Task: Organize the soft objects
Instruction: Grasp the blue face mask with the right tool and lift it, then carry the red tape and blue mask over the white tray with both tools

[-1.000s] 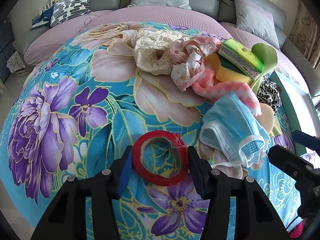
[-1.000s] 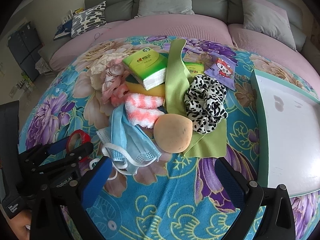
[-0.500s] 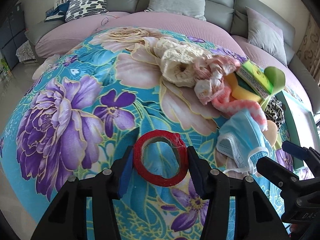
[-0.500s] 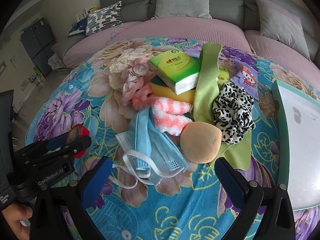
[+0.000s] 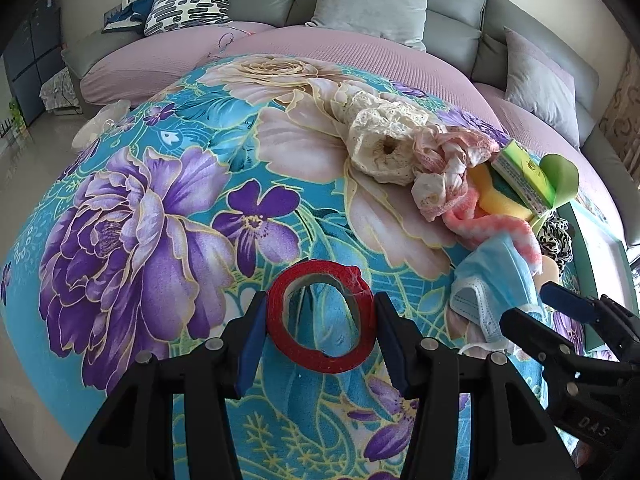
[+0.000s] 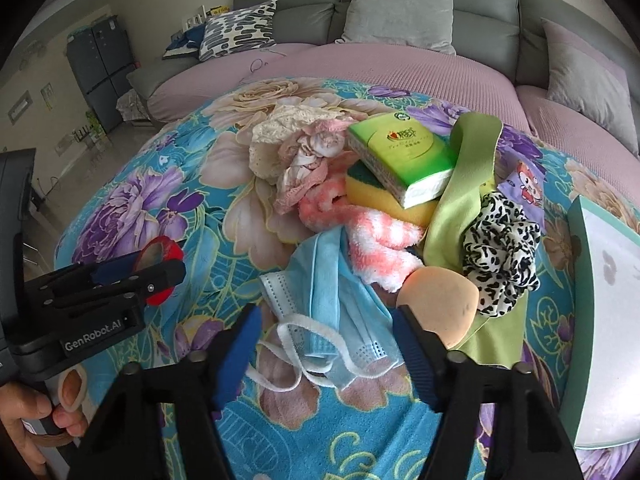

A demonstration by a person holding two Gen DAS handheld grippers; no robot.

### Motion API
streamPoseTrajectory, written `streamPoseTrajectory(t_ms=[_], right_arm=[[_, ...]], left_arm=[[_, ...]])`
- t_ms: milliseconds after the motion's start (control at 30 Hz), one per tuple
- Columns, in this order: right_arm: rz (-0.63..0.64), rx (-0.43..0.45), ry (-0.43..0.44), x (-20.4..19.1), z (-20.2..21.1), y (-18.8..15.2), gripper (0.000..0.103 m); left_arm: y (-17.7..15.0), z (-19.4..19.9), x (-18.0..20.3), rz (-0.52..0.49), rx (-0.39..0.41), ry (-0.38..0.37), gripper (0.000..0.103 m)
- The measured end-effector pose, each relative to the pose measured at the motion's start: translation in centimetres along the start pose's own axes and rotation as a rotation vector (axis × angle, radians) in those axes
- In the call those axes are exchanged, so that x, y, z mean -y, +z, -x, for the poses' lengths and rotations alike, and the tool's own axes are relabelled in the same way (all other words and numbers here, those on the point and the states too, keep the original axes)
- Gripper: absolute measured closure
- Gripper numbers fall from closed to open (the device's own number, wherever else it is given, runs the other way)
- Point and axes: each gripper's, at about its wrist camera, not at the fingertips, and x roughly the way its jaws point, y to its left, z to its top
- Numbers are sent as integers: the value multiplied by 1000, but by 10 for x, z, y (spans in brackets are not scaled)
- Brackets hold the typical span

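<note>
Left wrist view: camera sits behind the left tongs [image 5: 320,320], looking forward and steeply down along their two fingers onto the floral cloth [image 5: 168,184] of the worktop, close above it; grey sofa [image 5: 452,20] across the top of the frame. The right tongs [image 5: 560,308] enter at its lower right edge.

Right wrist view: camera sits behind the right tongs [image 6: 326,340], facing the same way, steeply down, close over the pile of soft goods. The left tongs [image 6: 132,272] show at its left edge.

Shared ground: blue face mask [image 5: 492,280] [image 6: 332,280], green tissue pack [image 5: 524,176] [image 6: 400,152], yellow sponge [image 5: 500,196] [image 6: 372,192], red tape ring [image 5: 320,320] [image 6: 168,256], cloth and sofa.
</note>
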Motion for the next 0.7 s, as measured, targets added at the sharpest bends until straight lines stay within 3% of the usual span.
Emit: streamPoseTrajectory(t_ms=[67,200,267,467,700], right_arm=[[-6,-7,8,1,-3,0,55],[-11,-22,29,1,-8,-1,72],[-14,-24,38,0,-9,-2,87],[-35,-14,67,4,-4,-2,94],[-50,21,104,6,12,-2,95]], left_arm=[[0,-1,-2,4,-3,1,49],[-1,-2,-3,9,-8,2,49],[-1,-3,-3,8,-12,0,49],[-2,-3,-3,7,-15,-2,49],[1,5,-2,7,7,-1,49]])
